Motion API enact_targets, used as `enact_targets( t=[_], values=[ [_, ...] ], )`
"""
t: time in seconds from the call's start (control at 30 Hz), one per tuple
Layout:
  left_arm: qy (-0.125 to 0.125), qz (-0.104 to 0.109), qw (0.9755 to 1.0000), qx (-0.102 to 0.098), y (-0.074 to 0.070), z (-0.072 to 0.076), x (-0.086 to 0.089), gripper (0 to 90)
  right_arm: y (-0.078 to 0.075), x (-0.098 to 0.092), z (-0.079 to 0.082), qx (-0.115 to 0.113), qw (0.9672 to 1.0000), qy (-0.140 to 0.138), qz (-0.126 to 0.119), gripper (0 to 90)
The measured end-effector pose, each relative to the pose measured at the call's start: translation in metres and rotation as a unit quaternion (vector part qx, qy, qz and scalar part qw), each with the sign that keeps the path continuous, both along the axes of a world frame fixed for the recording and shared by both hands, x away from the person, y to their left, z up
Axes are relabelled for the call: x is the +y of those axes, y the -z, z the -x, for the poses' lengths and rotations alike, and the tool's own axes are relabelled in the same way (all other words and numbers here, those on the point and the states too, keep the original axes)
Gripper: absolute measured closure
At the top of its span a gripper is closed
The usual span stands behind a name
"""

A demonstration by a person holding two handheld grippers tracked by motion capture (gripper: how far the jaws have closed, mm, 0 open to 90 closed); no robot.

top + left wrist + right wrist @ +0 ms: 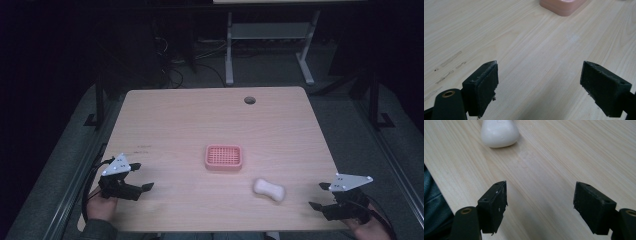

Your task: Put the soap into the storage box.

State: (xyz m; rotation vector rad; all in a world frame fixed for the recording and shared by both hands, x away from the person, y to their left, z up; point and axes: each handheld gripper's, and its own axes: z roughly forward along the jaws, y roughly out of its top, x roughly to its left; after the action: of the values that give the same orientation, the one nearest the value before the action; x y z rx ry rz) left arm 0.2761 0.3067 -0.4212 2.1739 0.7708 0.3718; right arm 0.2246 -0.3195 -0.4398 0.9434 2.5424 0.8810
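High view: a light wooden table [200, 120] carries 2 items. A pink slotted soap dish [223, 157] sits near the table's centre. A white soap bar [269, 190] lies on the bare wood to the right of the dish and nearer the person, apart from it. The left gripper [142, 176] rests at the near left edge, jaws apart, holding nothing, well apart from the dish. The right gripper [320, 196] rests at the near right corner, jaws apart, empty, near the soap bar but not touching it. In the right gripper view the soap bar lies ahead of the left-hand jaw, outside the gap.
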Motion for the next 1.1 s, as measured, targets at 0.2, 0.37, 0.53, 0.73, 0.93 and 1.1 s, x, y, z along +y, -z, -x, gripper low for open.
enact_targets(
  t=[0.2, 0.37, 0.53, 0.73, 0.93, 1.1],
  values=[
    [0.001, 0.0, 1.0, 0.0, 0.0, 0.0, 0.0, 14.8, -0.003, 0.003, 0.0, -0.004, 1.0, -0.005, 0.0, 26.4],
    [0.0, 0.002, 1.0, -0.001, 0.0, 0.001, 0.0, 14.8, -0.006, 0.008, -0.001, -0.005, 0.9999, -0.013, 0.001, 26.4],
    [0.001, -0.001, 1.0, -0.001, -0.001, 0.001, 0.0, 14.8, -0.01, 0.018, -0.006, -0.006, 0.9996, -0.027, 0.004, 25.8],
    [0.004, -0.004, 1.0, -0.002, -0.001, 0.0, 0.0, 14.8, -0.015, 0.029, -0.012, 0.002, 0.9989, -0.045, 0.014, 25.9],
    [0.002, -0.002, 1.0, -0.002, -0.001, 0.001, 0.0, 14.8, -0.02, 0.039, -0.017, 0.006, 0.9982, -0.057, 0.015, 24.7],
    [-0.003, 0.004, 1.0, -0.002, -0.001, 0.002, 0.0, 14.8, -0.022, 0.043, -0.021, 0.011, 0.9981, -0.059, 0.017, 23.6]
  ],
)
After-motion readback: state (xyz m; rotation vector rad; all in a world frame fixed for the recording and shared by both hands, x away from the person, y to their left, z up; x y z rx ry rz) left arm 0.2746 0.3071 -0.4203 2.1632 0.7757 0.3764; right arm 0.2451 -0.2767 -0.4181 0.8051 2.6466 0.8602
